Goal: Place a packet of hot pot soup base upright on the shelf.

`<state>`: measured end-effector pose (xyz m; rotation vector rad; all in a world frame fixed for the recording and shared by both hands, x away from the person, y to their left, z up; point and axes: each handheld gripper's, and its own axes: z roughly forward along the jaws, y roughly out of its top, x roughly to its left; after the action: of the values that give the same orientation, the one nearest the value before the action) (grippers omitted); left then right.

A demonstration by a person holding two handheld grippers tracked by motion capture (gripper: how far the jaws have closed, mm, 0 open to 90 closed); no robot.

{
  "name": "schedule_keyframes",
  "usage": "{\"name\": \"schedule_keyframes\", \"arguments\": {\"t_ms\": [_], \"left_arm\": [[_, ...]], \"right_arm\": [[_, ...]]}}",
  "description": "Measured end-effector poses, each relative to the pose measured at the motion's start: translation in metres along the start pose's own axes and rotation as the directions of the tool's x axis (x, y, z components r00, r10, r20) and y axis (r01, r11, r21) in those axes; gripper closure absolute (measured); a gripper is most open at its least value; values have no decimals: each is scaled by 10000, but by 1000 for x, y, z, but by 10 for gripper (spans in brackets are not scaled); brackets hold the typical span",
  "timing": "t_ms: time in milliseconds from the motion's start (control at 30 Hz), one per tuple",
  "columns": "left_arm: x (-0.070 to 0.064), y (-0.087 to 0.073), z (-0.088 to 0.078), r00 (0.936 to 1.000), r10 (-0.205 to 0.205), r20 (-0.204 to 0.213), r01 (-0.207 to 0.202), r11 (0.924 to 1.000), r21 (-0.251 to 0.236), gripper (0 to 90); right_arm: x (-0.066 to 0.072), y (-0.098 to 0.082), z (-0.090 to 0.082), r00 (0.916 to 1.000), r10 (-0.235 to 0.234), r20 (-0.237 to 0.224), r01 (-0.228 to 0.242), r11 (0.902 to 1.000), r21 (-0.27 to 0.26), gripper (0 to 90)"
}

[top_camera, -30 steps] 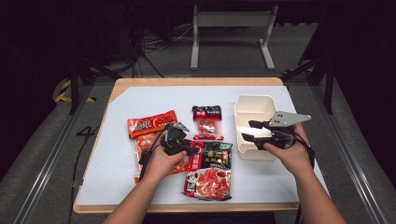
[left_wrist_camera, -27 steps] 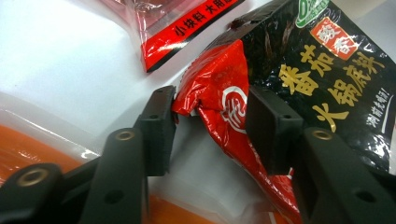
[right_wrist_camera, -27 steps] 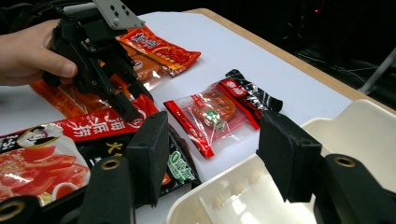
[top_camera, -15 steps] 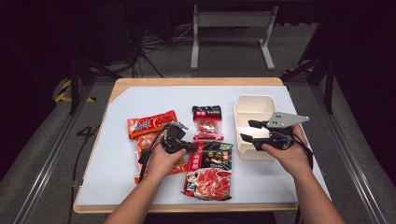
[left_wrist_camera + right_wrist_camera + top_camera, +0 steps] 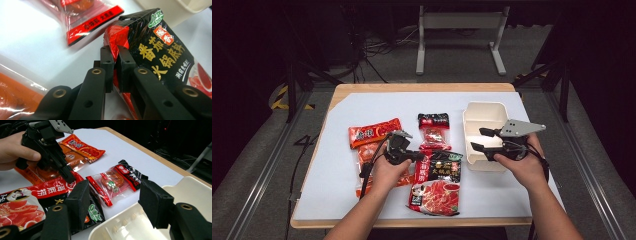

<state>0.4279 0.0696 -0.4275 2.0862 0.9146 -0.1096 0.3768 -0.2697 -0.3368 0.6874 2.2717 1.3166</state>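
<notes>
A black-and-red sauce packet (image 5: 438, 181) printed with tomatoes lies at the front middle of the white mat. My left gripper (image 5: 413, 156) is shut on its upper left edge. In the left gripper view the jaws (image 5: 114, 54) pinch the packet's (image 5: 160, 55) red folded edge, having just been closing on it. My right gripper (image 5: 478, 140) is open and points left over the near left part of a white two-compartment tray (image 5: 484, 111). In the right gripper view its jaws (image 5: 114, 200) stand wide apart with nothing between them, above the tray's rim (image 5: 192, 186).
A small clear packet with a red band (image 5: 433, 131) lies behind the held one. An orange packet (image 5: 373, 132) and another orange one under my left hand lie to the left. The white mat (image 5: 337, 192) covers a wooden table (image 5: 422, 87); dark floor surrounds it.
My left gripper's jaws have closed onto the edge of the black-and-red packet. The right hand and its gripper have stayed over the tray.
</notes>
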Motion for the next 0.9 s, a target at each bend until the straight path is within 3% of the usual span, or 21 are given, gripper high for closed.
{"name": "schedule_keyframes", "arguments": {"t_ms": [333,533,733,767,800,833,900], "left_arm": [[-14,4,-16,9994,345,17,-343,9972,-671,861],[-21,7,-28,9983,560,-164,-575,9917,-1149,864],[-36,12,-46,9930,1100,-435,-1164,9738,-1952,869],[-36,12,-46,9930,1100,-435,-1164,9738,-1952,870],[-44,13,-52,9886,1391,-579,-1485,9638,-2214,870],[-44,13,-52,9886,1391,-579,-1485,9638,-2214,870],[-57,14,-59,9786,1882,-835,-2034,9471,-2481,871]], "right_arm": [[-1,4,-9,9998,-22,215,28,9995,-314,433],[-1,8,-17,9994,-30,339,48,9987,-515,439],[0,11,-24,9992,-42,410,72,9973,-731,449],[0,12,-25,9991,-47,415,78,9972,-739,451],[1,13,-26,9992,-54,405,85,9970,-773,453],[1,13,-27,9991,-91,420,124,9968,-789,455],[2,14,-28,9990,-114,427,149,9965,-824,458]]}}
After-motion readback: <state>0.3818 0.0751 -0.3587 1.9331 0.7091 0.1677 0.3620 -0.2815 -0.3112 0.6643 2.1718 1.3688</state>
